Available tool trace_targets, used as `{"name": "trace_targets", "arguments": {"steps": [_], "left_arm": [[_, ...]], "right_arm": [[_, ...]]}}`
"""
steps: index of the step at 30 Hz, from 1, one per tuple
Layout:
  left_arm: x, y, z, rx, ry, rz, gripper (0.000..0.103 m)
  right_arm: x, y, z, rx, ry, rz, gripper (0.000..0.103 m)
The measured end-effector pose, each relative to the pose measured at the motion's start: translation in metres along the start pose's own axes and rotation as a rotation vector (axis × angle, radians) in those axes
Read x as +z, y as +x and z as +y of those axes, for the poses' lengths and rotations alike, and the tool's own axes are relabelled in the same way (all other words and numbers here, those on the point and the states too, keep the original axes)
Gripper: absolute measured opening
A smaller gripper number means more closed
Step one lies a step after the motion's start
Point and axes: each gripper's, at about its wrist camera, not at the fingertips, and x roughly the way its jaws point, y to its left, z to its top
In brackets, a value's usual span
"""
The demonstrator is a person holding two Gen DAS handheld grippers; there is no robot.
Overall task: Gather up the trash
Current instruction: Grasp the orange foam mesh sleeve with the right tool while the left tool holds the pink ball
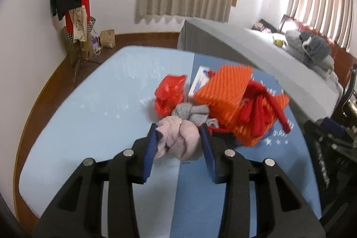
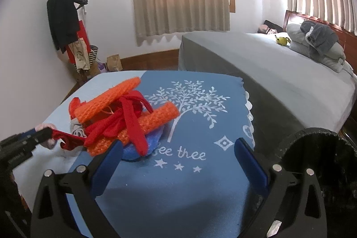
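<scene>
My left gripper (image 1: 178,128) is shut on a crumpled pale pink bundle (image 1: 176,141), held just above the light blue table (image 1: 89,108). Right behind it lies a pile: a grey knotted rag (image 1: 191,112), a red plastic bag (image 1: 169,93), an orange knitted piece (image 1: 223,90), red straps (image 1: 261,108) and a white box (image 1: 199,81). In the right wrist view the left gripper (image 2: 48,133) shows at the left edge with the pink bundle (image 2: 44,126). My right gripper (image 2: 178,143) stands open over the printed blue cloth (image 2: 189,193), with nothing between its fingers.
A black bin (image 2: 319,171) stands at the table's right edge, close to my right gripper. Beyond it is a grey bed (image 2: 267,73) with folded blankets. A coat stand (image 2: 64,15) with bags at its foot fills the far left corner.
</scene>
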Motion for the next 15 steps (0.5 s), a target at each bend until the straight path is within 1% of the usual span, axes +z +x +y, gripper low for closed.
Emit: {"name": "trace_targets", "arguments": {"steps": [4, 6, 9, 15], "left_arm": [[0.009, -0.017, -0.008, -0.003, 0.014, -0.056, 0.037], [0.013, -0.022, -0.011, -0.013, 0.019, -0.071, 0.037], [0.015, -0.022, -0.013, -0.013, 0.028, -0.074, 0.037], [0.019, -0.014, -0.011, -0.004, 0.017, -0.072, 0.037]], "right_arm": [[0.007, -0.002, 0.001, 0.006, 0.007, -0.016, 0.098], [0.01, -0.003, 0.002, 0.01, 0.007, -0.023, 0.098], [0.014, -0.002, 0.006, 0.016, 0.004, -0.026, 0.098], [0.022, 0.002, 0.013, 0.04, 0.001, -0.031, 0.097]]}}
